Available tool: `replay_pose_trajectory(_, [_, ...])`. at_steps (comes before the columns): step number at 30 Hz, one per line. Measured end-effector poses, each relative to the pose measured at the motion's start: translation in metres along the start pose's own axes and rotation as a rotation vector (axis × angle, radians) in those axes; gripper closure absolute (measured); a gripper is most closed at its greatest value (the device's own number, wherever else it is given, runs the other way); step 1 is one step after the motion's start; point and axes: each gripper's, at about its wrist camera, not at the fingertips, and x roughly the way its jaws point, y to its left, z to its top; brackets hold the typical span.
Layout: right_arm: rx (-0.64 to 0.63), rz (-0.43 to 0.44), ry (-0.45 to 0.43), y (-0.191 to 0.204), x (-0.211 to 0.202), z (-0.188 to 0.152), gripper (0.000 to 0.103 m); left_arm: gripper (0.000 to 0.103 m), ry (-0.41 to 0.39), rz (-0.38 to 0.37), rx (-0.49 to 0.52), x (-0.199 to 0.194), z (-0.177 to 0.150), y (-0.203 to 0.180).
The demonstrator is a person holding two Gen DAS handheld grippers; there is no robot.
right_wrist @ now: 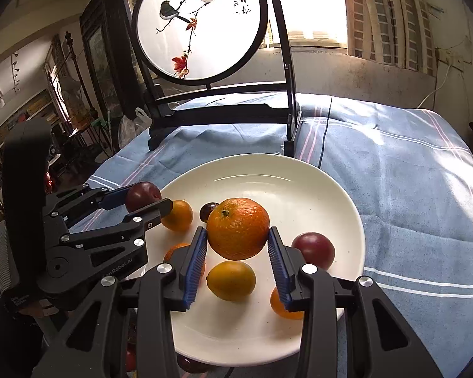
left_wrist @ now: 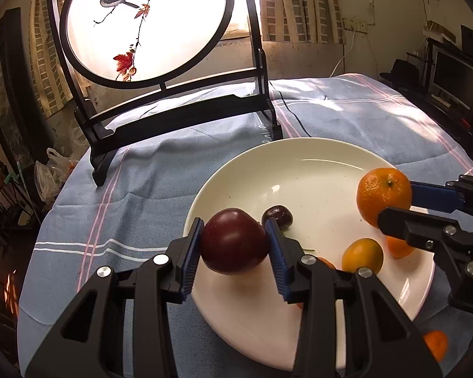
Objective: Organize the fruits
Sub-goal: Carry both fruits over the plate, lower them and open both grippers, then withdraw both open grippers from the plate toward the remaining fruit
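A white plate (left_wrist: pixel 315 160) (right_wrist: pixel 315 189) sits on the blue cloth. My left gripper (left_wrist: pixel 235 242) is shut on a dark red plum (left_wrist: pixel 233 241) and holds it over the plate's left edge; it also shows in the right wrist view (right_wrist: pixel 143 196). My right gripper (right_wrist: pixel 237 245) is shut on a large orange (right_wrist: pixel 238 232) above the plate; the orange also shows in the left wrist view (left_wrist: pixel 384 196). On the plate lie a small dark fruit (left_wrist: pixel 277 215), small yellow-orange citrus fruits (right_wrist: pixel 231 280) (right_wrist: pixel 178 215) and another plum (right_wrist: pixel 313 250).
A black-framed round bird screen (left_wrist: pixel 148 22) (right_wrist: pixel 201 28) stands at the back of the table. A black cable (left_wrist: pixel 291 110) runs across the cloth. A small orange fruit (left_wrist: pixel 436 345) lies off the plate at the right. Dark fruit (right_wrist: pixel 190 366) lies below the plate's near rim.
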Motion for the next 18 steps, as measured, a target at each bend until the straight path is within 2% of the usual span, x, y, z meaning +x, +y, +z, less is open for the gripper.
replay_pose_trajectory(1, [0.004, -0.006, -0.008, -0.001, -0.001, 0.0, 0.061, 0.063, 0.001, 0.001, -0.004, 0.001, 0.0, 0.0])
replay_pose_trajectory(2, [0.001, -0.003, -0.013, -0.001, -0.002, 0.0, 0.058, 0.059, 0.0, 0.003, -0.01, 0.001, 0.0, 0.001])
replay_pose_trajectory(3, [0.005, -0.009, -0.027, -0.002, -0.005, 0.001, 0.051, 0.052, -0.01, 0.014, -0.016, 0.0, 0.0, 0.002])
replay_pose_trajectory(4, [0.007, -0.012, -0.042, -0.002, -0.008, 0.001, 0.049, 0.042, -0.026, 0.024, -0.022, -0.002, 0.001, 0.004])
replay_pose_trajectory(14, [-0.023, 0.017, -0.124, 0.008, -0.038, 0.009, 0.047, 0.041, -0.072, 0.017, -0.027, -0.018, 0.006, 0.007])
replay_pose_trajectory(18, [-0.038, 0.048, -0.15, 0.019, -0.061, 0.01, 0.047, 0.041, -0.125, 0.001, -0.057, -0.045, 0.011, 0.017])
